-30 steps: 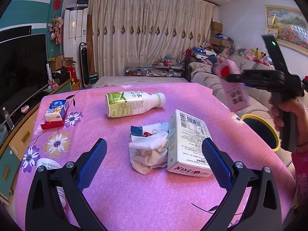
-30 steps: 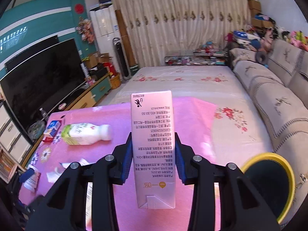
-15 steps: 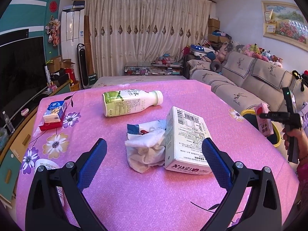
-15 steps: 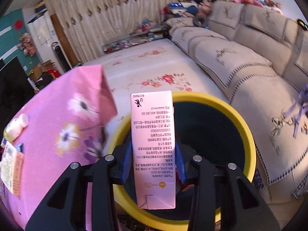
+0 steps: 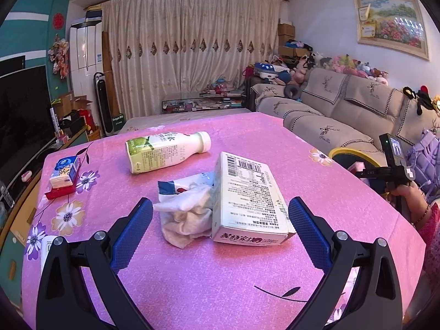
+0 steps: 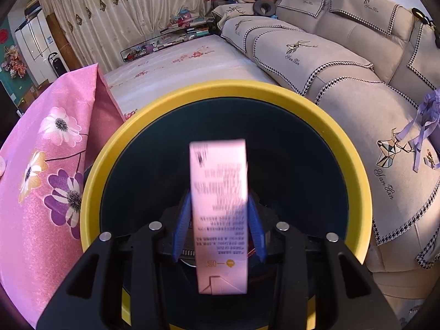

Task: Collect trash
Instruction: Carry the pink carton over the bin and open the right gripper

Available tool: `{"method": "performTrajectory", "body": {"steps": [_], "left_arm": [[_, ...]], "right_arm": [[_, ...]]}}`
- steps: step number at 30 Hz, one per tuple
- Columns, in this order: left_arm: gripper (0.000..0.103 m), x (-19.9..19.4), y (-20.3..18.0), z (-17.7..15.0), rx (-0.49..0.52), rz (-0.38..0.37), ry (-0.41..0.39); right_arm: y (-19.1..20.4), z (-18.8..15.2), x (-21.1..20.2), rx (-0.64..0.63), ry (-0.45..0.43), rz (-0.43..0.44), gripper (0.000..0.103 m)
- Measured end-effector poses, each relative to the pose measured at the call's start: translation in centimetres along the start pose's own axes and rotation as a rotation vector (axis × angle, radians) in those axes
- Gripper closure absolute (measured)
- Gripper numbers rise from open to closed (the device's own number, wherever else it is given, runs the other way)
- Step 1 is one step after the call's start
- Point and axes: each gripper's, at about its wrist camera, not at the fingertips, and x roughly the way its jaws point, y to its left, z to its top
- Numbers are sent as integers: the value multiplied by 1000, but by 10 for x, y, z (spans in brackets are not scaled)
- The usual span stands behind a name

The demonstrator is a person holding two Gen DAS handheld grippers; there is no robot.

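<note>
My right gripper (image 6: 218, 200) is shut on a tall pink carton (image 6: 220, 220), which looks blurred between the blue pads. It hangs over the mouth of a yellow-rimmed dark bin (image 6: 247, 88) on the floor beside the table. From the left wrist view that gripper (image 5: 365, 172) is low at the table's right edge, above the bin (image 5: 346, 152). My left gripper (image 5: 220, 206) stands open just above the pink tablecloth. Ahead of its fingers lie a white barcode box (image 5: 247, 192) and a crumpled tissue with a wrapper (image 5: 187, 217). A green-and-white bottle (image 5: 165, 151) lies on its side further back.
A small blue packet (image 5: 64, 172) sits on a red tray at the table's left. A white item (image 5: 48, 247) pokes out beside my left finger. The sofa (image 6: 343, 63) runs close behind the bin, and the tablecloth's corner (image 6: 55, 137) hangs to its left.
The right gripper carried the pink carton off the table, to the right and down, until it hung over the bin. The carton now looks blurred. The left gripper hardly moved.
</note>
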Motion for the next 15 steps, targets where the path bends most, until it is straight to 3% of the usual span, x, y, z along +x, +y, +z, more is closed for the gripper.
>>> {"method": "performTrajectory", "body": {"steps": [3, 9, 15], "left_arm": [[6, 0, -4, 0, 15, -11, 6], [6, 5, -8, 0, 8, -69, 33], [6, 25, -26, -1, 28, -72, 132]], "right_arm": [[-1, 1, -3, 2, -5, 1, 58], [1, 1, -16, -6, -27, 6, 58], [6, -1, -34, -22, -56, 30, 57]]}}
